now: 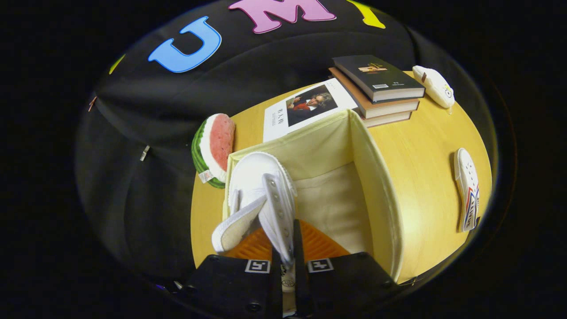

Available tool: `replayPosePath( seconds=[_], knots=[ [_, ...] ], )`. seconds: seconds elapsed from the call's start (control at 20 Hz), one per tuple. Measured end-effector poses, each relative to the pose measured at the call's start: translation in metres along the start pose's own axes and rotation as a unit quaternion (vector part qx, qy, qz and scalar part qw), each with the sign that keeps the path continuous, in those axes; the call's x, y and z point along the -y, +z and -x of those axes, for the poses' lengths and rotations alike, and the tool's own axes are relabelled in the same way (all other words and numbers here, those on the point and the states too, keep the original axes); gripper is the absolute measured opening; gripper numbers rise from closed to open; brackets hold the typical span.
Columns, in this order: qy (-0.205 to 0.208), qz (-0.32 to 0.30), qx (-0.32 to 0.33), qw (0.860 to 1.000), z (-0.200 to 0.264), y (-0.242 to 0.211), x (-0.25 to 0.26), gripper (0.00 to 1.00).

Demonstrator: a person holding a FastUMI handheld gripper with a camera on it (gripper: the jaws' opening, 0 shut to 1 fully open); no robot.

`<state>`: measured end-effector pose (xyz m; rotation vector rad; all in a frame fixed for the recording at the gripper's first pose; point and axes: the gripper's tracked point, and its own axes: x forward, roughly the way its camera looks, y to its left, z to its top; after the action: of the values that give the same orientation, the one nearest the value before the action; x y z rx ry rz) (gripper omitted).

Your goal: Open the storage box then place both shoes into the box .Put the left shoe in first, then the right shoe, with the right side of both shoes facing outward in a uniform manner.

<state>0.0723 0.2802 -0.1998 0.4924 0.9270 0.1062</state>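
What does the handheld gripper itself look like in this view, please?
The gripper shows two broad, blocky finger bodies side by side, each carrying a small square black-and-white marker near its front end. From them two thin flat fingers project forward. A round screw head sits lower on one body.

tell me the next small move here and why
Probably lower the white shoe a bit further into the open storage box, then let go. The gripper is shut on the shoe's eyelet flap, and the shoe hangs inside the box's near corner, seemingly above the cloth floor. The second shoe lies on the wooden table beside the box, waiting its turn.
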Motion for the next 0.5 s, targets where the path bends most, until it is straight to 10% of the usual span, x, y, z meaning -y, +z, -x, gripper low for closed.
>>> replayPosePath(
  seconds=[0.3,0.5],
  knots=[
    [0.015,0.056,0.013,0.998,0.021,0.017,0.018,1.0],
    [0.036,0.067,0.053,0.996,0.064,0.039,0.023,0.99]
  ],
)
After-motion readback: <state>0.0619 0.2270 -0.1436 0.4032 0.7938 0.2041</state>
